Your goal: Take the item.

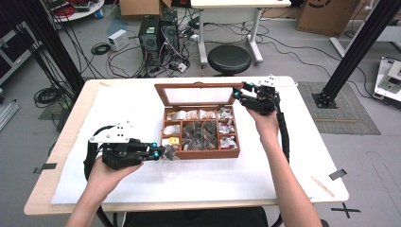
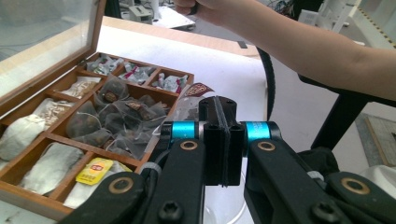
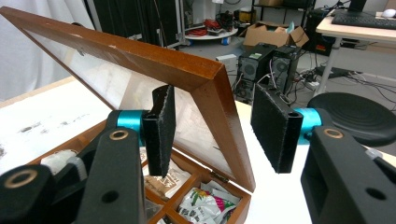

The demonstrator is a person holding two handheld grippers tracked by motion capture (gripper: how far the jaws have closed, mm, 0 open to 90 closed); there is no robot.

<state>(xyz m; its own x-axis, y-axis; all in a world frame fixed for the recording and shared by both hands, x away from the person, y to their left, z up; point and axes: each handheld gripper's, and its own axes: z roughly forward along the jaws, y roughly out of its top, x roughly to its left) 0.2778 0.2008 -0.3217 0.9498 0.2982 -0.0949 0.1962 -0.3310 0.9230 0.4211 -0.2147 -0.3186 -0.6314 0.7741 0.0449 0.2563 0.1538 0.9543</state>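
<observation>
— Two grippers are in our hands here. How does our left gripper (image 1: 158,152) stand?

— We see its jaws pressed together, pad against pad, in the left gripper view. A clear tea sachet (image 2: 190,106) with a dark red tag shows just past the jaw tips; whether the pads pinch a bit of it we cannot tell. In the high view this gripper lies low over the white counter (image 1: 283,142), its tips just beside the near left corner of the wooden tea box (image 1: 201,154).

— And our right gripper (image 1: 238,93)?

— We hold it at the far right corner of the box, with its jaws partly apart. In the right gripper view the corner of the box's raised lid (image 3: 154,63) sits in the gap: the wooden frame runs between the two pads (image 3: 161,128), close to the left one, with clear space toward the right one. We cannot tell if the left pad touches the wood.

— Where are the tea bags relative to us?

— Ahead of the left gripper and to its left, we see compartments: dark pyramid sachets (image 2: 105,123) in the middle section, white paper bags (image 2: 49,164) nearer, and a yellow-labelled bag (image 2: 95,170) in the nearest compartment. Below the right gripper's jaws we see a foil packet (image 3: 205,203) in a corner compartment.

— And the lid?

— It stands tilted open, its glass pane facing the left gripper.
</observation>
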